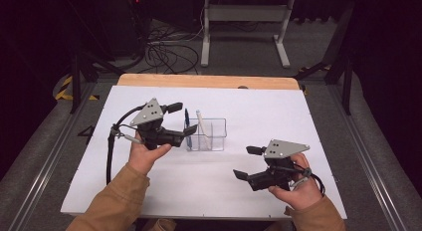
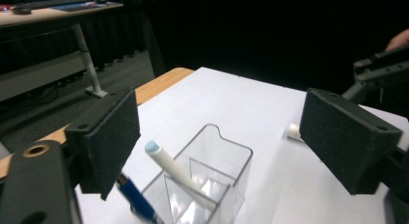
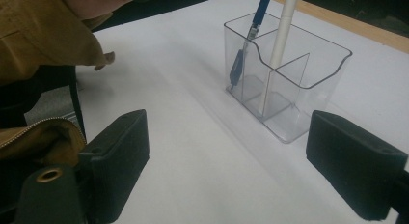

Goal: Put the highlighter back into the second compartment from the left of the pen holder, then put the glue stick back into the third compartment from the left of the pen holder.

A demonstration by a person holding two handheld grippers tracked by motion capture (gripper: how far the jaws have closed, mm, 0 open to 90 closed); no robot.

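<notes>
The white table (image 1: 149, 191) holds a clear organizer (image 1: 206, 135) near its middle, with a blue pen (image 3: 251, 33) and a white pen (image 3: 282, 35) already standing in it — that much looks done. The left gripper (image 1: 174, 122) sits just beside it, jaws apart and empty. The right gripper (image 1: 249, 164), well apart, is also spread and empty. One small white piece (image 2: 293, 131) lies loose — perhaps left to put away.

Tan sleeves (image 1: 115, 197), black foam-padded tools
</notes>
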